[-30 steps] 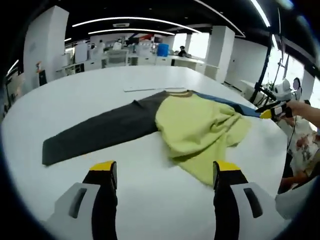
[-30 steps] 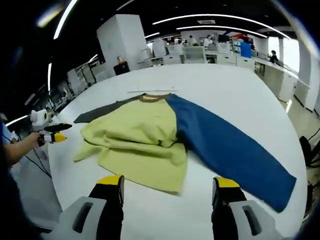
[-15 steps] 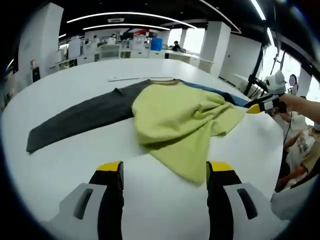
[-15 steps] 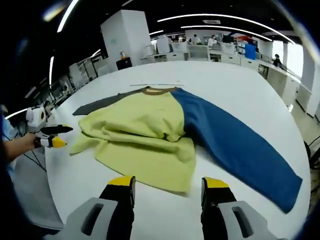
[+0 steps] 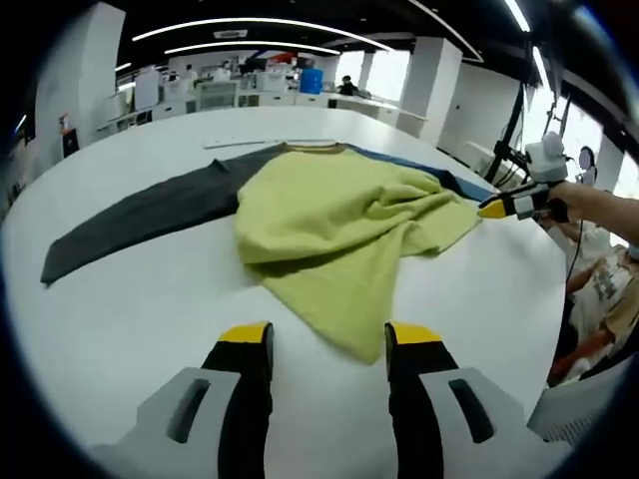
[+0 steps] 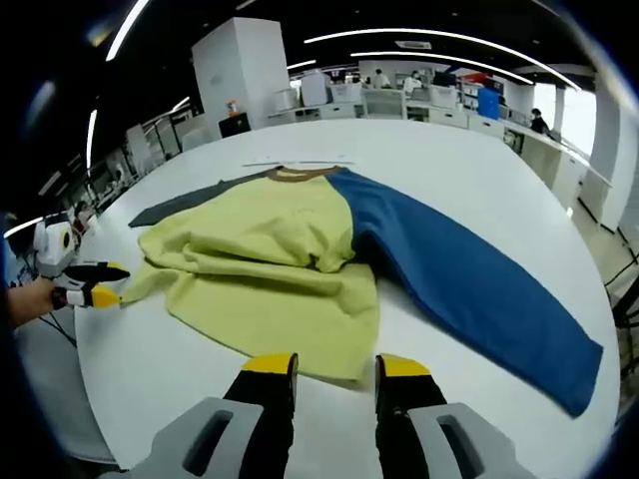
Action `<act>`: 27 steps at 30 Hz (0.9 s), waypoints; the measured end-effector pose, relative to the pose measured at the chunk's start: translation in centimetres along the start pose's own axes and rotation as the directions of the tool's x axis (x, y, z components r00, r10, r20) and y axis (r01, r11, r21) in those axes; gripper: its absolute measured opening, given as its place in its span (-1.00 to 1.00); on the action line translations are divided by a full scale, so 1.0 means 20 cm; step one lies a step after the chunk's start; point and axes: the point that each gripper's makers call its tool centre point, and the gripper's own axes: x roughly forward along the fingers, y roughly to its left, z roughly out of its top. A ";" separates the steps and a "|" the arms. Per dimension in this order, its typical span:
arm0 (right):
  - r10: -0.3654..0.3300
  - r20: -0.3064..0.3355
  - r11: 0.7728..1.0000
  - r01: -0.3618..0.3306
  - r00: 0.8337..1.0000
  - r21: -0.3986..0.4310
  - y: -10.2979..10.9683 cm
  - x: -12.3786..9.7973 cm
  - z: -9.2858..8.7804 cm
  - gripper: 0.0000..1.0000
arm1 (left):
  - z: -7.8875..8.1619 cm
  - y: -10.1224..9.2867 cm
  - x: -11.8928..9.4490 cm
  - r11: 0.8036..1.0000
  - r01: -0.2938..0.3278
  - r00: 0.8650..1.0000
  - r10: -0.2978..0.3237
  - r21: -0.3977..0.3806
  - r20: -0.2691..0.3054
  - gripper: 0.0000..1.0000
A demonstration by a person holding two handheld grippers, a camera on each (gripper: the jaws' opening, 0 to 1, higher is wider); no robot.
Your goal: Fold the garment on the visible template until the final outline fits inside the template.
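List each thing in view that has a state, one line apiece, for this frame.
Garment body: yellow, rumpled and partly folded over itself, lying on the white table.
Blue sleeve: spread flat, stretched out sideways.
Dark grey sleeve: spread flat, stretched out the other way.
Left gripper: jaws apart, holding nothing, just short of the hem.
Right gripper: jaws slightly apart, holding nothing, at the hem.

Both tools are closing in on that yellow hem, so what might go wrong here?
The body is already rumpled, so a pinch at the hem might catch only one layer and crease the fold. The blue sleeve lies far out toward the table edge and may slide off when pulled.
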 end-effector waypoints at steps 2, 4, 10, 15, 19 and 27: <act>-0.009 -0.001 1.000 0.009 1.000 -0.002 -0.01 0.00 -0.01 -0.52 | -0.01 -0.01 0.00 1.000 -0.001 1.000 0.001 -0.002 -0.004 -0.29; -0.016 -0.004 1.000 0.016 1.000 -0.010 -0.01 0.01 -0.01 -0.56 | -0.02 -0.01 0.00 1.000 -0.013 1.000 0.013 -0.005 -0.007 -0.41; -0.031 0.002 1.000 0.031 1.000 -0.004 -0.02 0.02 -0.02 -0.70 | -0.03 -0.01 0.00 0.999 -0.022 1.000 0.022 -0.026 -0.013 -0.69; -0.044 0.007 0.999 0.044 0.999 -0.003 -0.03 0.02 -0.01 -0.83 | -0.04 -0.02 0.00 0.998 -0.025 1.000 0.024 -0.054 -0.014 -0.83; -0.044 0.007 0.999 0.044 0.999 0.001 -0.04 0.02 -0.02 -0.96 | -0.04 -0.02 0.00 0.997 -0.023 1.000 0.021 -0.069 -0.023 -0.94; -0.034 0.007 0.999 0.034 0.999 0.018 -0.03 0.02 -0.02 -1.00 | -0.03 -0.02 0.00 0.993 -0.005 1.000 0.002 -0.117 -0.025 -0.99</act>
